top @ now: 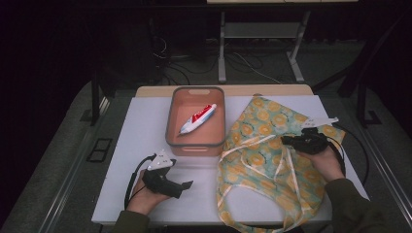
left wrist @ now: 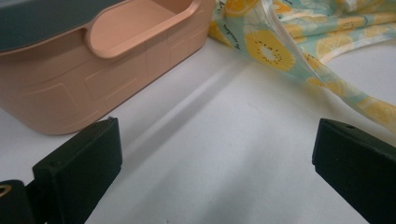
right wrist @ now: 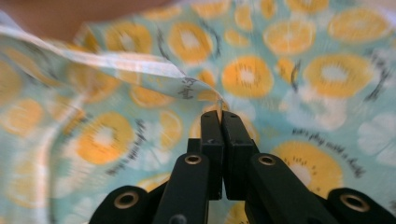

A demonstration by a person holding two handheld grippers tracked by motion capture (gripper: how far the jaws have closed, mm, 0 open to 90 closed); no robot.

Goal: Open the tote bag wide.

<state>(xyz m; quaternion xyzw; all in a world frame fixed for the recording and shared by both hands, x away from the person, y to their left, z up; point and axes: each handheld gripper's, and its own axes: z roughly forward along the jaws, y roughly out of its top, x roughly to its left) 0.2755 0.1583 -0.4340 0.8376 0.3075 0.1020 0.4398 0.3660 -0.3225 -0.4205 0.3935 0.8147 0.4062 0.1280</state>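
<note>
Orange-slice print tote bag (top: pixel 265 145) lying spread on right half of white worktop (top: pixel 141 141), beside pink bin (top: pixel 196 145). Bag's folded edge (right wrist: pixel 187 84) being pinched by right gripper (right wrist: pixel 219 114), fingers clenched on fabric. Left gripper (top: pixel 182 187) being held low over bare worktop, fingers (left wrist: pixel 79 163) released wide. Toothpaste tube (top: pixel 198 119) lying inside bin.

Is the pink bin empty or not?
Not empty. In the high view, a red and white tube lies slantwise on the floor of the bin; nothing else shows inside.
</note>
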